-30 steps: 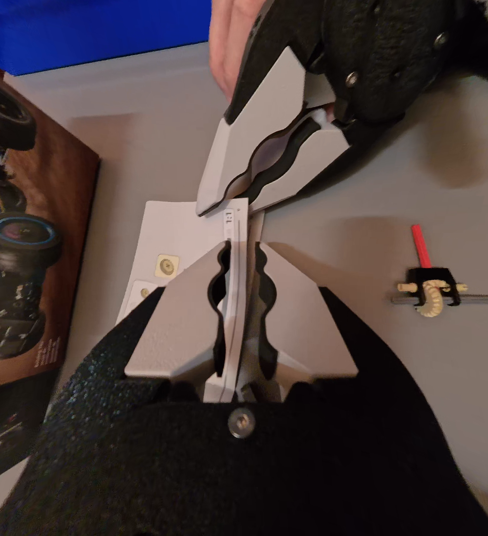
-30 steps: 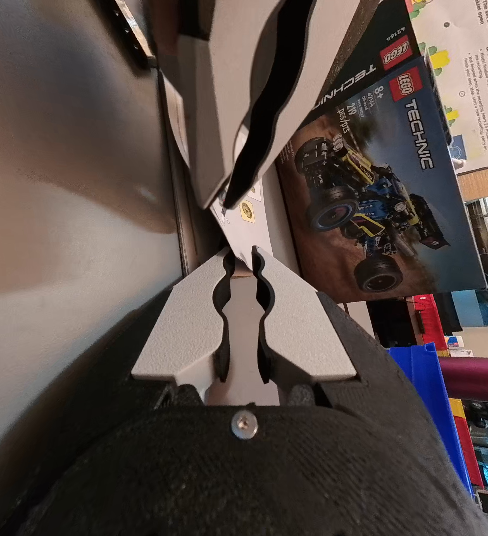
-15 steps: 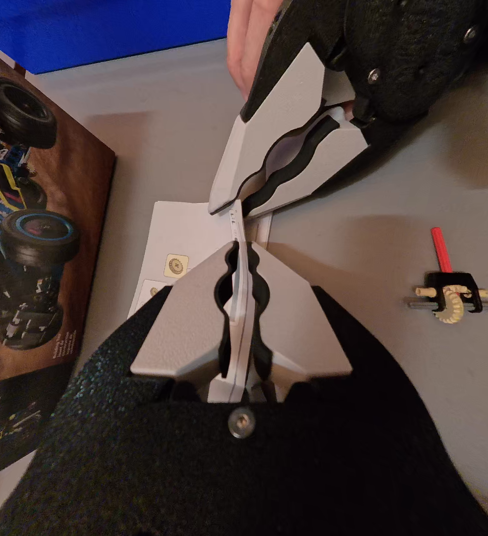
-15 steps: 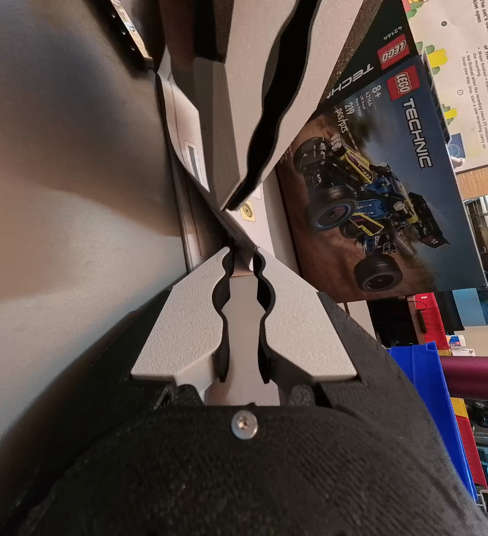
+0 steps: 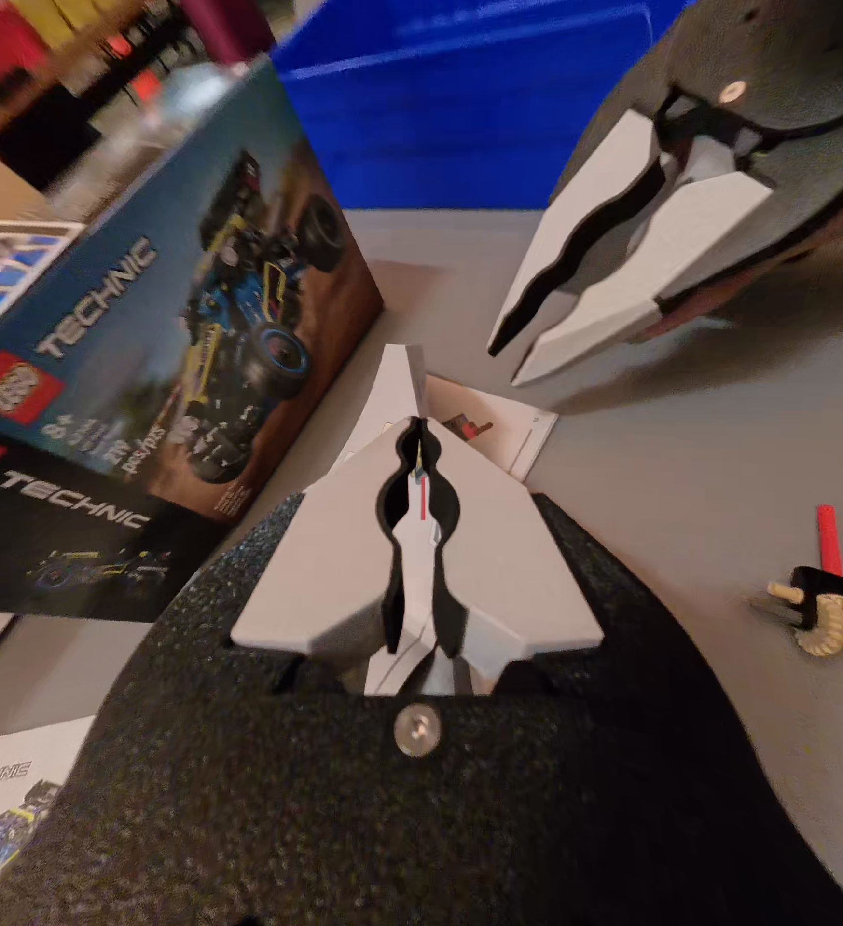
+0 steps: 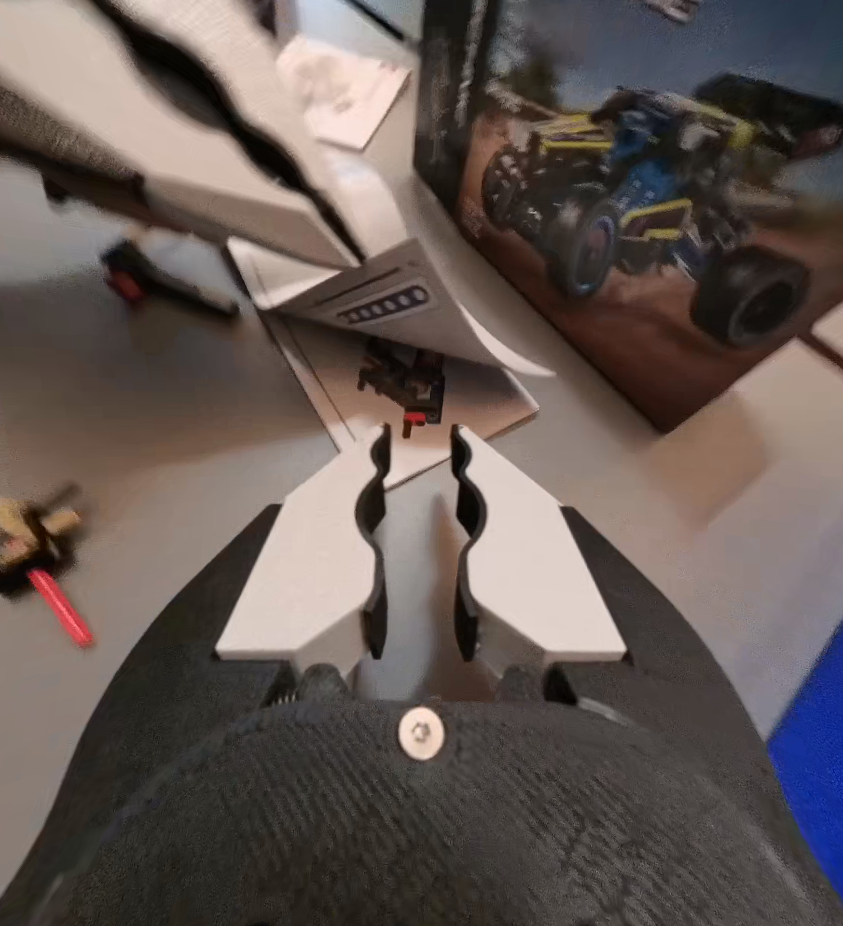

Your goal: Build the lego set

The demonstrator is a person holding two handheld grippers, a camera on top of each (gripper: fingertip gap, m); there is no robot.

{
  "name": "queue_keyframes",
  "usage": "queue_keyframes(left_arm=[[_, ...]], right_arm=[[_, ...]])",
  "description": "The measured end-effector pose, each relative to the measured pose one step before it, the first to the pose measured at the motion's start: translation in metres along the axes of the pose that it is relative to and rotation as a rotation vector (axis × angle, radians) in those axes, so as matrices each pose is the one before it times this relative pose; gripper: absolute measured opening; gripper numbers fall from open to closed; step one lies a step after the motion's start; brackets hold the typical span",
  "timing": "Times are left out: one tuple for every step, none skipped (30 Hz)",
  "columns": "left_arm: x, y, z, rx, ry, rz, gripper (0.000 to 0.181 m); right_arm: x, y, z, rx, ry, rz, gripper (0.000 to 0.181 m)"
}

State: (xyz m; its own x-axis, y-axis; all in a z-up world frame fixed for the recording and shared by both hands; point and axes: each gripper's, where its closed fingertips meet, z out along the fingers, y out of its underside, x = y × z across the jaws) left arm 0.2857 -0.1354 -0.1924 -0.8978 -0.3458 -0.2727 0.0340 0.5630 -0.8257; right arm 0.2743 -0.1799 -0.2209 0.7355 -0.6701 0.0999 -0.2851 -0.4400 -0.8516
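The instruction booklet [image 5: 509, 436] lies open on the grey table. My left gripper [image 5: 418, 420] is shut on one of its pages [image 5: 399, 371] and holds the page lifted and curled. In the right wrist view the left gripper [image 6: 354, 255] holds that page [image 6: 409, 320] above the open booklet [image 6: 479, 401]. My right gripper [image 6: 419, 431] is open and empty, just in front of the booklet; it also shows in the left wrist view [image 5: 504, 366]. A small black assembly with a tan gear and a red axle [image 5: 830, 616] lies on the table [image 6: 18, 546].
The set's box [image 5: 168, 351] stands left of the booklet [image 6: 635, 210]. A blue bin [image 5: 459, 100] is behind, also at the right wrist view's lower right [image 6: 840, 701]. A second printed sheet [image 5: 3, 781] lies at the near left. A dark part [image 6: 128, 275] lies beyond the booklet. Spacing between my two grippers at the tips: around 6 cm.
The right gripper has come off the page's edge, drawn back and opened wider. The left gripper has closed on the page and lifted it. Both views have swung, now blurred.
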Motion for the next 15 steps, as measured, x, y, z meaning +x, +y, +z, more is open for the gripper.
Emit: queue_keyframes(left_arm=[[-0.00084,-0.00269,-0.00439,0.0325,-0.0181,-0.0041,0.0],[0.00185,-0.00158,-0.00334,0.0229,-0.0001,-0.0018,0.0],[0.00296,-0.00125,-0.00238,0.018,0.0071,-0.0018,0.0],[0.00435,-0.00014,-0.00099,0.0083,0.0187,0.0004,0.0],[0.00555,0.00127,0.00037,-0.003,0.0306,0.0029,0.0],[0.00446,0.00138,0.00141,-0.0058,0.0266,0.0062,0.0],[0.00389,0.00125,0.00187,-0.004,0.0265,0.0107,0.0],[0.00501,0.00213,0.00221,-0.009,0.0398,0.0093,0.0],[0.00373,0.00306,0.00237,-0.0192,0.0397,0.0035,0.006],[0.00106,0.00236,0.00204,-0.0179,0.0253,0.004,0.01],[-0.00003,0.00096,0.00151,-0.0102,0.0207,0.0081,0.011],[-0.00083,0.00073,0.00168,-0.0112,0.0176,0.0087,0.015],[-0.00348,0.00056,0.0018,-0.0156,0.0009,0.01,0.017],[-0.003,0.00079,0.00221,-0.0185,0.0021,0.0159,0.016],[0.0016,0.00166,0.00296,-0.0239,0.0305,0.0191,0.015]], right_arm=[[0.00089,-0.00496,0.00058,0.0117,-0.0119,0.1084,0.016],[-0.00142,-0.00305,0.00353,0.0025,-0.0242,0.1037,0.01],[-0.00299,-0.00015,0.00624,-0.011,-0.0321,0.078,0.004],[-0.0023,0.00277,0.00788,-0.0215,-0.0246,0.0361,0.0],[-0.00063,0.00644,0.0082,-0.0345,-0.0059,0.0075,0.0],[-0.00271,0.0074,0.00664,-0.0426,-0.0127,-0.0125,0.0],[-0.00383,0.00505,0.00386,-0.0417,-0.0162,-0.0204,0.0],[-0.0006,-0.00131,0.00167,-0.0007,0.0095,-0.023,0.0],[0.00238,-0.00368,0.00034,0.0171,0.0291,-0.0173,0.0],[0.00102,-0.00212,0.00047,0.0083,0.0169,-0.0167,0.0],[0.00029,0.00175,0.00164,-0.0152,0.0061,-0.0056,0.0],[-0.00033,0.00307,0.00234,-0.0247,-0.0015,-0.0012,0.0],[0.00056,0.00253,0.00217,-0.0211,0.0073,-0.0037,0.0],[0.00026,0.00011,0.00079,-0.0026,0.0094,-0.0116,0.0],[0.00055,-0.00027,0.00049,-0.0005,0.0098,-0.0116,0.0]])
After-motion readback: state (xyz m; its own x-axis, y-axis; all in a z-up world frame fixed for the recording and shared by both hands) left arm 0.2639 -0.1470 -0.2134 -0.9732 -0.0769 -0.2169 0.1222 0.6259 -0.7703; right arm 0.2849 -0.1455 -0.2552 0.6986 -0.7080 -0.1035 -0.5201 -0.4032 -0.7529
